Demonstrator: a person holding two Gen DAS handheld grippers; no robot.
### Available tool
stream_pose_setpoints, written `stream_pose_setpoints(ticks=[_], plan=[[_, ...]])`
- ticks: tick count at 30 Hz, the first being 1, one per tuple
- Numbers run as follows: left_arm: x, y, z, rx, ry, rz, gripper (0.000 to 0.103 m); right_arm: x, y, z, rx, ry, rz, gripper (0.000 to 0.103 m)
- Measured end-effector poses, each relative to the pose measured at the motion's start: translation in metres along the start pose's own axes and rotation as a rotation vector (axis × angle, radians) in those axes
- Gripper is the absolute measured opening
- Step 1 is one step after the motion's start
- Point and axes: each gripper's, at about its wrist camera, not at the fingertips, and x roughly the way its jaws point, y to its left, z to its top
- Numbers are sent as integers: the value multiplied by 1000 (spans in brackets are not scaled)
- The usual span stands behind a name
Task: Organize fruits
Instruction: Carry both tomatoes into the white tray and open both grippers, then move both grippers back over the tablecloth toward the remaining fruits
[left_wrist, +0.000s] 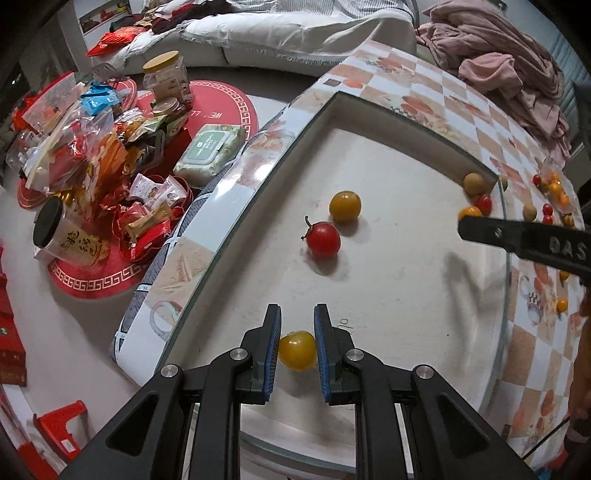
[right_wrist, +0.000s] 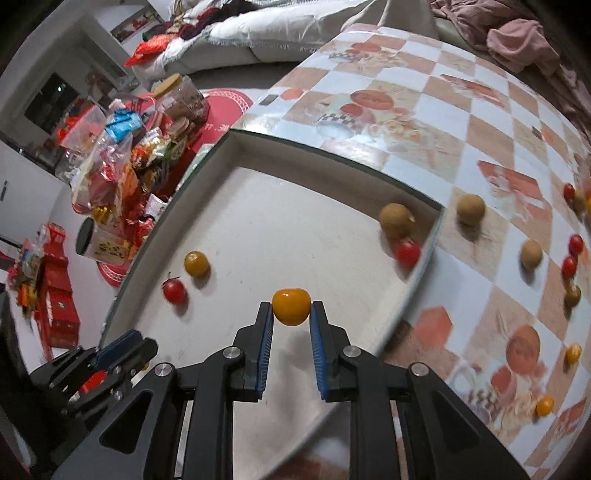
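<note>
My left gripper is clamped on a yellow cherry tomato over the white tray; my right gripper pinches an orange-yellow one above the same tray. A red tomato and a yellow tomato lie touching inside. The right finger reads "DAS"; the red mat reads "WE".

From the left wrist I see the right claw only as one black finger beside the tray's far corner; the picture's edge cuts the rest. It hides part of a yellow fruit there. Beyond the tray, small fruits on the table smear into blurs.
</note>
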Motion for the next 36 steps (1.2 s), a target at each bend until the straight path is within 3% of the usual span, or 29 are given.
stream_pose_setpoints(ticks=[7, 20, 21, 22, 23, 24, 28, 31, 36], plan=[[7, -3, 0, 6, 11, 1, 20, 15, 5, 6, -39, 8, -52, 22], [13, -9, 0, 61, 20, 38, 21, 26, 8, 2, -70, 26, -73, 24], [13, -10, 0, 66, 19, 43, 22, 26, 8, 2, -71, 28, -66, 27], [12, -10, 0, 70, 18, 56, 33, 25, 8, 3, -70, 32, -58, 35], [11, -10, 1, 68, 14, 68, 57, 25, 9, 3, -69, 31, -55, 41], [9, -9, 1, 63, 3, 72, 66, 23, 8, 2, -66, 23, -49, 53], [4, -10, 2, 72, -14, 77, 68, 14, 8, 2, -54, 0, -23, 59], [1, -16, 4, 83, -8, 67, 68, 1, 5, 3, -33, -29, -8, 78], [-9, -39, 7, 142, -13, 43, 68, -28, -10, -2, 27, -80, -3, 80]])
